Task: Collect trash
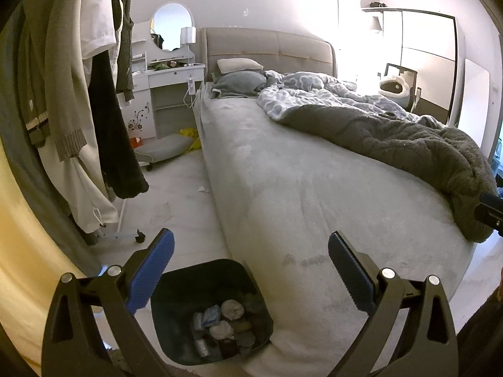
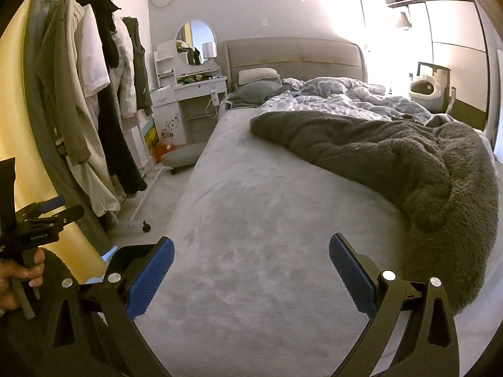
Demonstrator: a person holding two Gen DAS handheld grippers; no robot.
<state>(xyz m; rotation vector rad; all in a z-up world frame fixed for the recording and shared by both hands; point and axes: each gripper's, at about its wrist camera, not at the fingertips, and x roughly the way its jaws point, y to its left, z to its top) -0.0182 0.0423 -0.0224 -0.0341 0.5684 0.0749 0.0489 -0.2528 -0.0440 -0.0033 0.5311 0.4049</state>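
A dark bin [image 1: 251,286] stands on the floor against the bed's near corner, holding several crumpled tissues and wrappers [image 1: 224,320]. My left gripper [image 1: 251,253] hangs open above it with nothing between its blue pads. My right gripper [image 2: 251,254] is open too, empty, over the bare grey mattress [image 2: 251,207]. Part of the bin [image 2: 125,257] shows behind its left finger. A small white scrap [image 1: 203,189] lies on the floor beside the bed. A yellow wrapper [image 1: 190,133] lies farther back by the dresser. The left gripper [image 2: 41,216] also appears at the right wrist view's left edge, held by a hand.
A clothes rack [image 1: 78,110] on castors fills the left side. A rumpled dark blanket [image 2: 393,163] and patterned duvet [image 1: 314,94] cover the bed's right half. A white dresser with mirror [image 1: 171,72] and a low wheeled stool [image 1: 162,149] stand at the back left.
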